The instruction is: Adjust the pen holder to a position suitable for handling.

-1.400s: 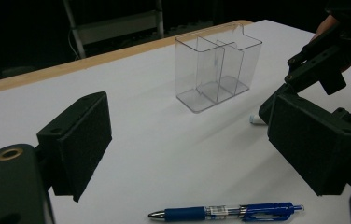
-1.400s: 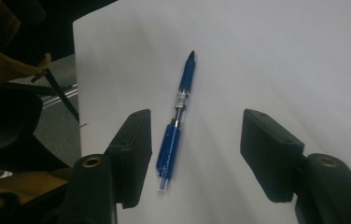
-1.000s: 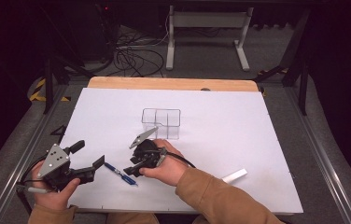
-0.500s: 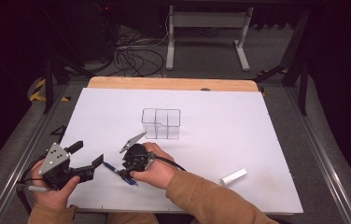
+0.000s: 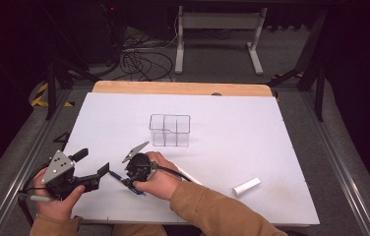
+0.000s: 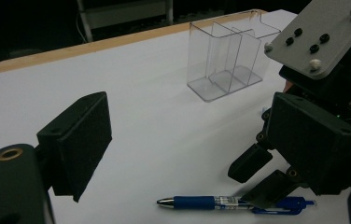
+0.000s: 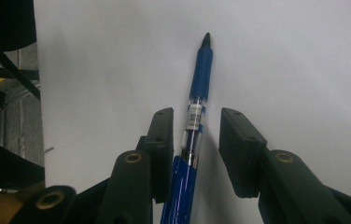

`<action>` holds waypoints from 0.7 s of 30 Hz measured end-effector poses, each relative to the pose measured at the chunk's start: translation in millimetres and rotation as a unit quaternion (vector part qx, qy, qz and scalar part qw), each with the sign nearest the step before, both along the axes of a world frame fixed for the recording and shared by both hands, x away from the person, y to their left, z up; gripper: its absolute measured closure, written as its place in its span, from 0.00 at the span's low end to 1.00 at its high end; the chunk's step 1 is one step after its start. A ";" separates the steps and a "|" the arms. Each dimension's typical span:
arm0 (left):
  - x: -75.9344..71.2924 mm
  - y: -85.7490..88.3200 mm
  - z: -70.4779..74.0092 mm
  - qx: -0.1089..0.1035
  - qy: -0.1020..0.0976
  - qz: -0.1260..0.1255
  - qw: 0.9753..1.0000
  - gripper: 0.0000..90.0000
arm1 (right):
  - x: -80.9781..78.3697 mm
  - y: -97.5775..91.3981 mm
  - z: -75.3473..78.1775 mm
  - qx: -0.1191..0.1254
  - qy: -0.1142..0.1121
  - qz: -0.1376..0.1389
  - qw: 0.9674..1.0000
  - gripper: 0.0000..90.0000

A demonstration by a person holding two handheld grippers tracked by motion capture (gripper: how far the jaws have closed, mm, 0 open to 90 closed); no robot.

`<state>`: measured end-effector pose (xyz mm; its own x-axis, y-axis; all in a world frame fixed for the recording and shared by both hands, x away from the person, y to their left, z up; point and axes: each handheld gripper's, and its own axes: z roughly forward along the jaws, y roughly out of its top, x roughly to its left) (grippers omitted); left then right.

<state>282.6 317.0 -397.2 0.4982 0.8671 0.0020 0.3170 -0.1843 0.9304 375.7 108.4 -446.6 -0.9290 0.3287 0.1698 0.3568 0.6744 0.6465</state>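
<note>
A blue pen (image 5: 118, 177) lies near the table's front edge, its tip pointing left toward my left gripper (image 5: 93, 162). My right gripper (image 5: 128, 181) points down over it. In the right gripper view the pen (image 7: 200, 74) runs up between the two pads (image 7: 241, 149). The jaws have just been closing around it, and a narrow gap still shows at the right pad. My left gripper stands open and empty to the left, its pad (image 6: 78, 140) off the pen (image 6: 201, 202). The left gripper view also has the right gripper (image 6: 257, 179) straddling the pen's rear end.
A clear plastic organizer box (image 5: 169, 130) with several compartments stands at the middle of the white table (image 5: 252, 142); it is empty (image 6: 229, 60). A white tube (image 5: 246, 186) lies at the front right. The right forearm reaches in across the front edge.
The right hand has shifted left and down onto the pen, and its jaws have narrowed around it. The left gripper has stayed put.
</note>
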 end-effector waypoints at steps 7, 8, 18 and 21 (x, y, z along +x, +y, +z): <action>1.1 -0.5 -0.3 0.000 -0.001 -0.001 1.000 0.16 | -2.6 5.2 -6.7 -0.012 -0.004 -0.007 1.000 0.78; 1.0 -0.7 -0.4 0.001 -0.001 -0.001 1.000 0.16 | -2.6 5.2 -6.7 -0.012 -0.004 -0.007 1.000 0.78; 1.6 -1.3 -1.1 0.001 0.000 -0.003 1.000 0.16 | -6.4 7.9 -8.1 -0.026 -0.022 -0.023 0.999 0.89; 1.6 -1.4 -1.0 0.001 -0.001 -0.003 1.000 0.16 | -7.9 8.5 -8.4 -0.028 -0.026 -0.030 0.999 0.89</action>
<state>284.2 315.6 -398.3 0.5030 0.8643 0.0050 0.3146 -0.1885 0.9303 367.8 116.9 -455.0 -0.9147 0.3910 0.1022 0.3645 0.6890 0.6265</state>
